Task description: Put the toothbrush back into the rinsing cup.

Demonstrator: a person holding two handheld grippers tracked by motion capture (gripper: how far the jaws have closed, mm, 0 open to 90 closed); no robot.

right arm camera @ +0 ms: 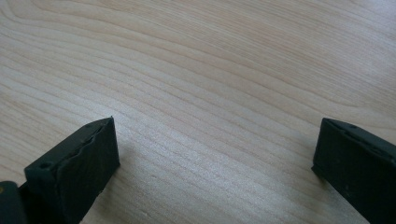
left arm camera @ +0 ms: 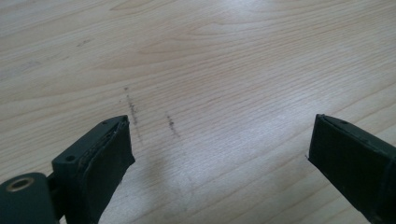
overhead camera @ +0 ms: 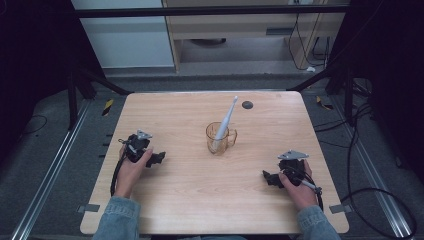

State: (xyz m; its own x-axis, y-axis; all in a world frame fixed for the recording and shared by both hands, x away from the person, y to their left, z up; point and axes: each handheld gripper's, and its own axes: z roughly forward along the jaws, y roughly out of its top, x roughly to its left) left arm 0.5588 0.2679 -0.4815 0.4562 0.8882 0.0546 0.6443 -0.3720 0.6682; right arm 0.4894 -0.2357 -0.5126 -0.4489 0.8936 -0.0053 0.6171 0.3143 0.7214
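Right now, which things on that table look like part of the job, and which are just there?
Likely part of the job:
- white toothbrush, leaning in the cup
- clear amber cup
- left gripper and right gripper, fingers apart, nothing held

Just there:
- dark round spot on the wooden table
- floor cables

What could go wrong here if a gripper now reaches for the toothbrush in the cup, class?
1. The toothbrush leans well above the cup's rim, so a sideways pull might tip the cup over.
2. The cup looks light and clear, and no gripper steadies it: the left gripper and right gripper both rest apart from it, jaws open.
3. A knocked cup could slide across the table.
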